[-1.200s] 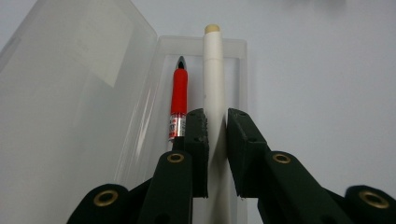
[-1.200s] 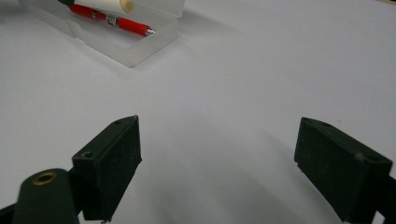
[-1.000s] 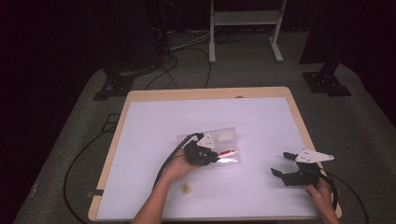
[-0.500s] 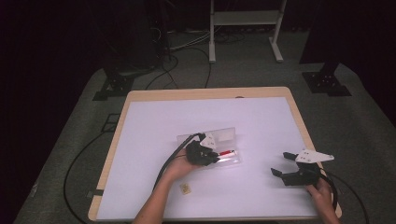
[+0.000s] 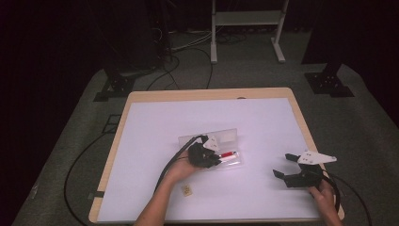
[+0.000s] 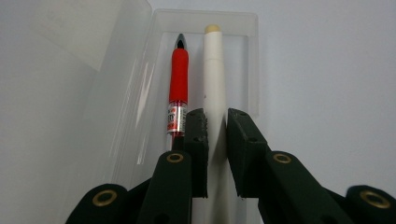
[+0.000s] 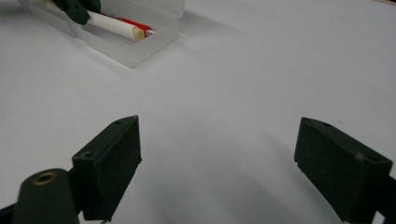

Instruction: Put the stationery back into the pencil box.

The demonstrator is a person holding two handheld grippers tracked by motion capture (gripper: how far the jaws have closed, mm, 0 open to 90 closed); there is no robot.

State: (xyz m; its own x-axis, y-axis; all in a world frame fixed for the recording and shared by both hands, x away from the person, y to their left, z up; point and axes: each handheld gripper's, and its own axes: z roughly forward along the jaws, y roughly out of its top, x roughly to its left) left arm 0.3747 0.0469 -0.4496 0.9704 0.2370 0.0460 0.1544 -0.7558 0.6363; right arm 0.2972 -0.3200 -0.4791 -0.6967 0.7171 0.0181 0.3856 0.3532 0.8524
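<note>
A white-topped table with a pale wooden rim [image 5: 123, 123] fills the middle of a dark room. Near its centre lies an open, clear plastic pencil case [image 6: 161, 28], its lid folded back flat. At the near right corner, the right gripper [image 5: 287, 165], held in a person's hand [image 5: 324, 200], hovers over bare tabletop, well apart from the case, its black jaws spread wide with nothing between them. The left gripper [image 6: 217, 135] reaches into the case, its two pads [image 6: 196, 135] pressed against either side of a white cylindrical stick with a cream tip [image 6: 215, 79], pinching it low on its body. Just beside that stick in the same tray lies a red-gripped pen with a silver tip [image 6: 179, 74]. A small tan tile-like piece [image 5: 187, 190] sits on the tabletop by the person's left forearm.
</note>
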